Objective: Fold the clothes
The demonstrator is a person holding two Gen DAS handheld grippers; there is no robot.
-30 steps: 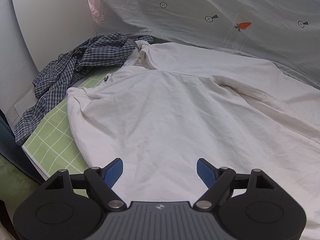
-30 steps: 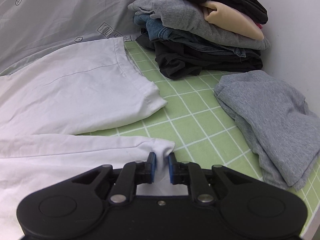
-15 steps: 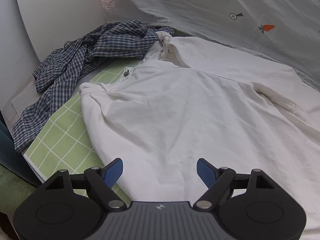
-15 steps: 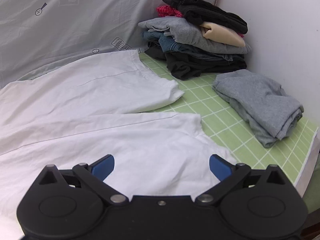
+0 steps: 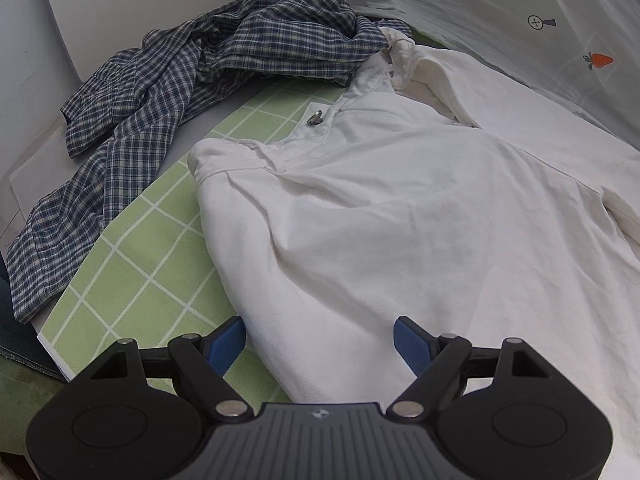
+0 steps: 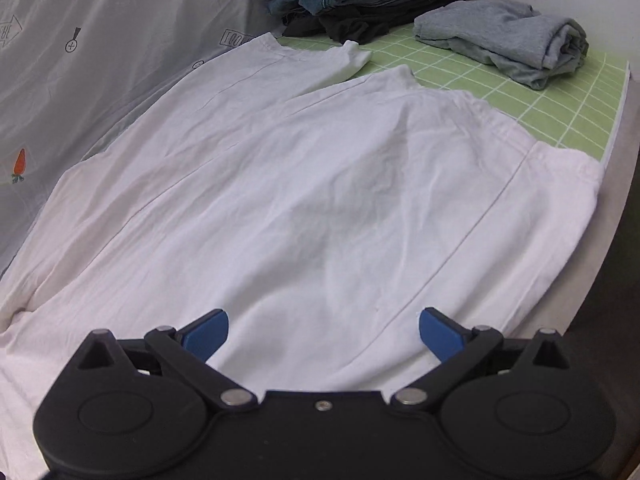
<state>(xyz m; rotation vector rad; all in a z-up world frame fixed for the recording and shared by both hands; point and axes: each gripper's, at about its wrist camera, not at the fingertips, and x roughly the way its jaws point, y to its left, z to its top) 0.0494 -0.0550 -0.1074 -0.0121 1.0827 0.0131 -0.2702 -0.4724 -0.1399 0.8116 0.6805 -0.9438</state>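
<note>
Both the left gripper [image 5: 320, 340] and the right gripper [image 6: 324, 330] hover with jaws spread wide and empty above the white trousers [image 6: 320, 200] lying flat on the green grid mat [image 5: 152, 264].

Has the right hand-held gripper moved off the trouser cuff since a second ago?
Yes. The right hand-held gripper let go and pulled back along the white trousers, away from the grey folded garment, jaws now wide open over the fabric.
</note>
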